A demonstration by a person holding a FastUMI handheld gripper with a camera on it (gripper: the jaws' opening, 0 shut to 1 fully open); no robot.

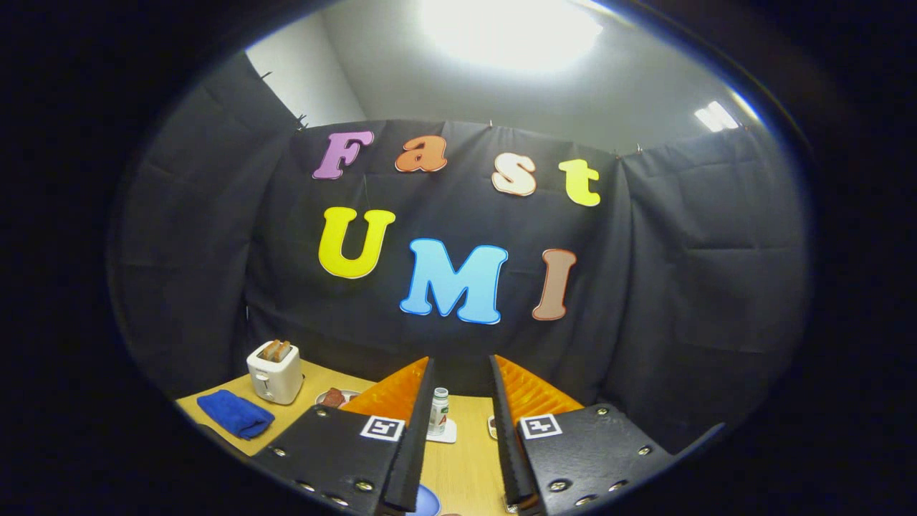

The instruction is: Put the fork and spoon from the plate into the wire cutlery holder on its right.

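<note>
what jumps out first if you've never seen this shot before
The open gripper stands foremost, nothing between its fingers. Just beyond them a small bottle sits on a white coaster on the wooden table. Off to the left stand a white toaster holding toast and a blue cloth.

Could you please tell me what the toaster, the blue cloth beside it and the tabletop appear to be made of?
Toaster: probably glossy white plastic, smooth with soft sheen. Blue cloth: soft fabric, folded and plush, perhaps microfibre. Table: pale wood or laminate, faint grain. The tool hangs open above it.
</note>
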